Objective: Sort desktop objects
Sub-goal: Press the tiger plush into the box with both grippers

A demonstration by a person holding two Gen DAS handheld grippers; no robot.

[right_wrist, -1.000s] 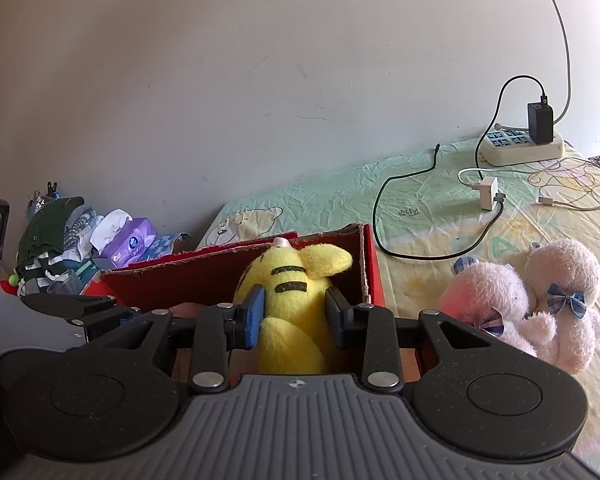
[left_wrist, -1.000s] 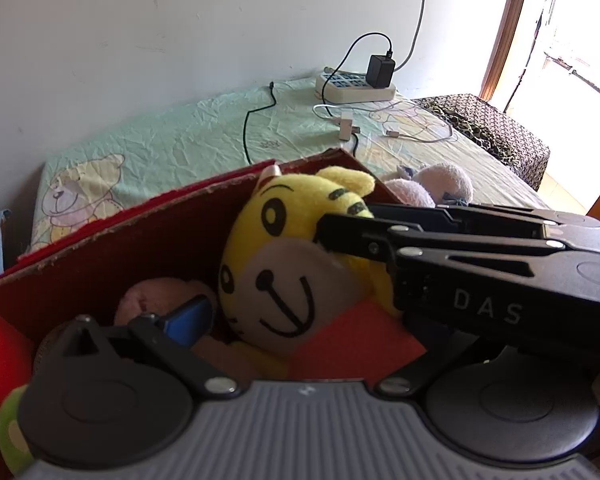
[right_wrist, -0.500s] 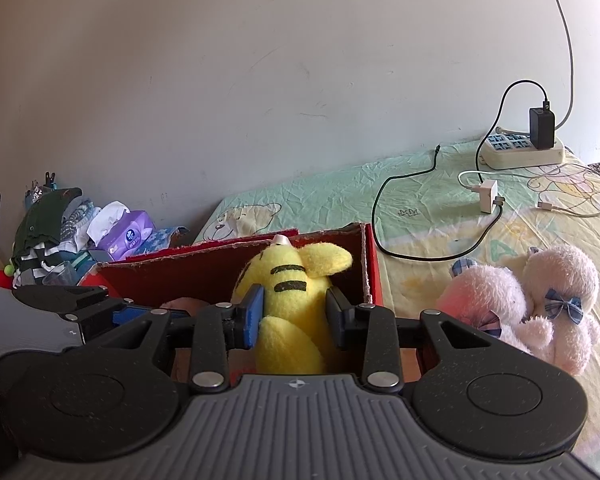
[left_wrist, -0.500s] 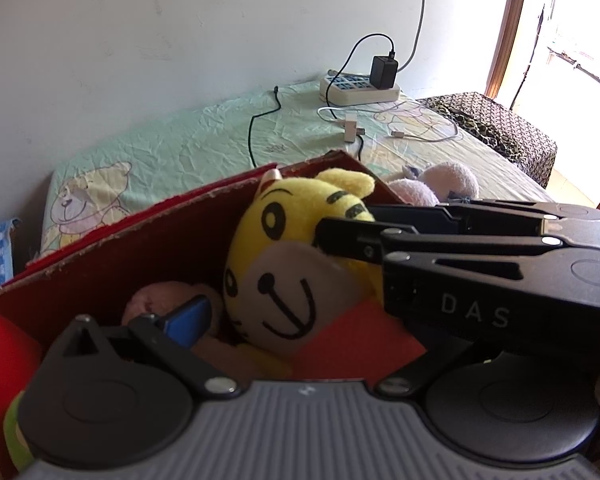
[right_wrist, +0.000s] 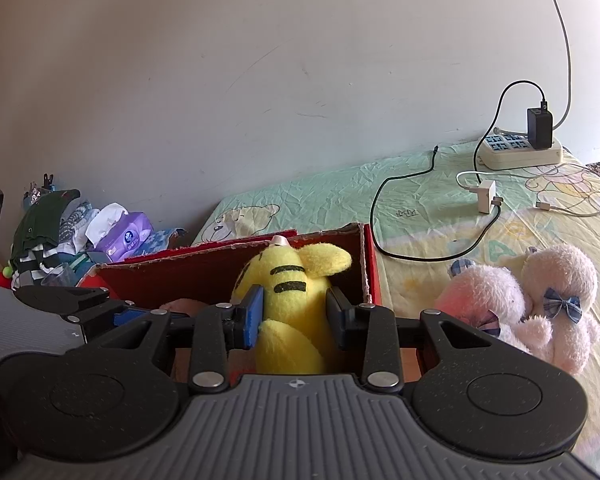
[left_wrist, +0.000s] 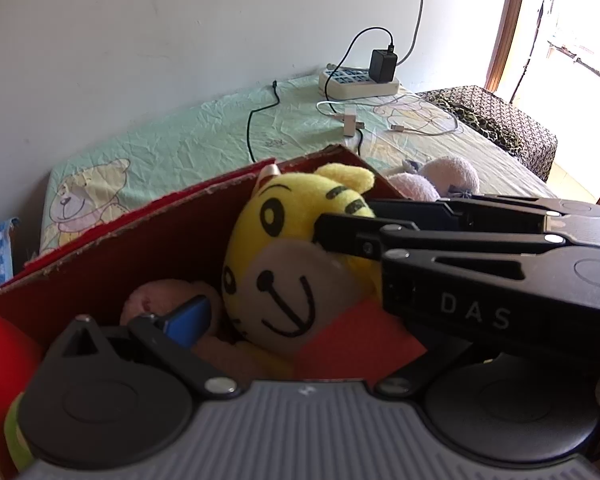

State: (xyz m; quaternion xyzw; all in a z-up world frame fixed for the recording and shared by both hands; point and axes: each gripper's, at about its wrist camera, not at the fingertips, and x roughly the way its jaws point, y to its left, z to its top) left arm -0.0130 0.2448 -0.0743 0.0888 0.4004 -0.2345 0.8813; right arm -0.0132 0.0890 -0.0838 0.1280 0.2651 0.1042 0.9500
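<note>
A yellow tiger plush [right_wrist: 296, 300] with a red shirt sits upright inside a red cardboard box [right_wrist: 180, 270]. My right gripper [right_wrist: 294, 314] is shut on the tiger's body, one pad on each side. In the left wrist view the tiger's face [left_wrist: 284, 264] looks toward me, and the right gripper [left_wrist: 340, 220] reaches in from the right against its head. My left gripper [left_wrist: 300, 332] stands open low in the box [left_wrist: 140, 248]. Its blue-padded left finger [left_wrist: 190, 314] rests by a pinkish plush [left_wrist: 152, 300], and its right finger is hidden behind the right gripper.
Two pale pink plush bears [right_wrist: 520, 304] lie on the green sheet to the right of the box. A power strip [right_wrist: 520, 150] with charger and cables sits by the wall. A tissue pack [right_wrist: 124, 236] and a clothes pile [right_wrist: 44, 232] lie to the left.
Both views have drifted slightly, so the box and the tiger sit a little lower and further right in the left wrist view. The right gripper's hold on the tiger is unchanged.
</note>
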